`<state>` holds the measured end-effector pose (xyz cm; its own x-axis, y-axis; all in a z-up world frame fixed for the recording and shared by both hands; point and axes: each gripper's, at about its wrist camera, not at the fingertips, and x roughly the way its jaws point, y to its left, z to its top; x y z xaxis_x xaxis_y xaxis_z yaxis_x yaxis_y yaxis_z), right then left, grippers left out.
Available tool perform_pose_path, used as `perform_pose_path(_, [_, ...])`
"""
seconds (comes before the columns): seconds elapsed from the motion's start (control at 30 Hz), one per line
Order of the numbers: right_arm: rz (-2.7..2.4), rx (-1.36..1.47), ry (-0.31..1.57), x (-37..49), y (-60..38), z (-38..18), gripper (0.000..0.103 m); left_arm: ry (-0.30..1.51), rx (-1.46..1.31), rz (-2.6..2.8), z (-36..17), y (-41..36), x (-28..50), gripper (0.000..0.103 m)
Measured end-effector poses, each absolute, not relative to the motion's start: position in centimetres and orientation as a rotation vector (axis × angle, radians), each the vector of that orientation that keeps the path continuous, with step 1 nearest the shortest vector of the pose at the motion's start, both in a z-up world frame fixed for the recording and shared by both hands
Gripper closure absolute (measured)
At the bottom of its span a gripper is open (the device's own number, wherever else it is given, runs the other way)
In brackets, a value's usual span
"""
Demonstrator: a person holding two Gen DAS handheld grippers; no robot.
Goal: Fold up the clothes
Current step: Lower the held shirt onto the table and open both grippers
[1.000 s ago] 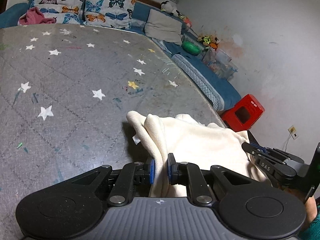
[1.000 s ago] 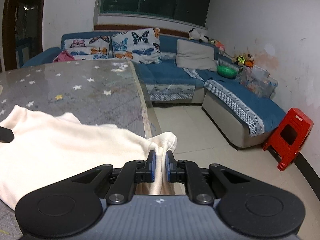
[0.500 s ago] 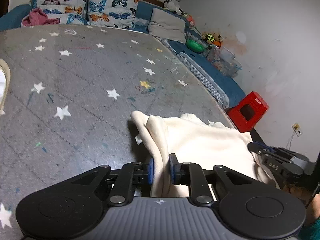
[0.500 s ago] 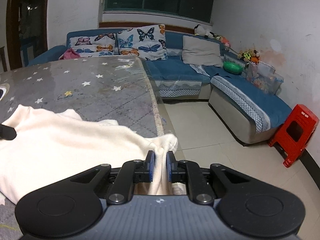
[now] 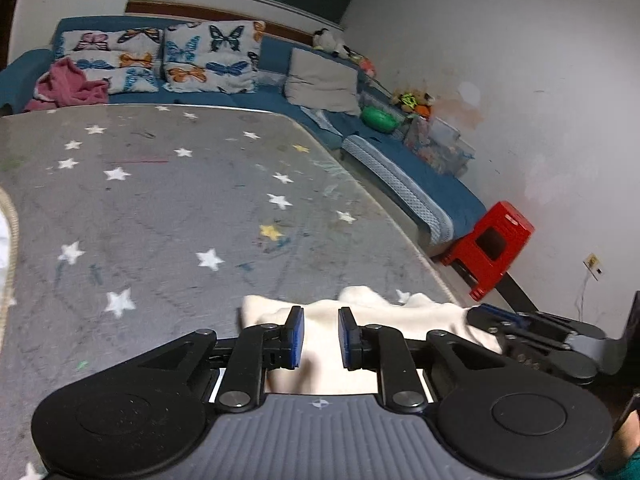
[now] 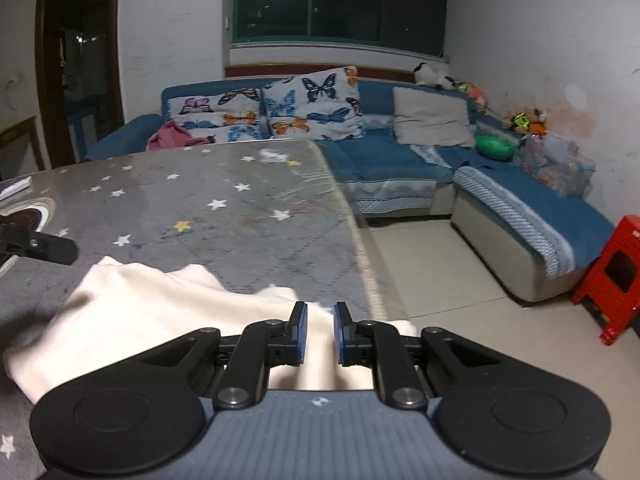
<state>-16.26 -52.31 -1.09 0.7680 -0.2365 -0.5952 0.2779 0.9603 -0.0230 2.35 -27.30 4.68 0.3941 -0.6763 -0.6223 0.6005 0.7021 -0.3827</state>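
A cream garment lies in a loose fold on the grey star-patterned table, near its right edge. My left gripper hovers over the garment's left end, open, with cloth showing in the gap but not pinched. In the right wrist view the same garment spreads left across the table. My right gripper is open above its right end by the table's edge. The right gripper also shows in the left wrist view, at the cloth's far right end. The left gripper's finger shows at the far left.
A blue corner sofa with butterfly cushions runs behind and right of the table. A pink garment lies on it. A red stool stands on the floor. A round mat sits at the table's left.
Both grippers have opened and let go of the cream garment, which now rests lower on the table. Both have pulled back a little from it.
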Motion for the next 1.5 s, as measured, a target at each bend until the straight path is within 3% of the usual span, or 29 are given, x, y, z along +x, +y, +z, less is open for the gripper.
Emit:
perform_pose_path(0.57, [-0.267,0.062,0.686,-14.1,-51.8,-3.3,0.091,0.92,-0.052,-0.872,0.9,-32.6,3.6,0.084])
perform_pose_path(1.5, [-0.235,0.053,0.672,-13.3,-50.8,-2.4,0.09,0.887,-0.024,-0.937,0.9,-35.5,3.7,0.083])
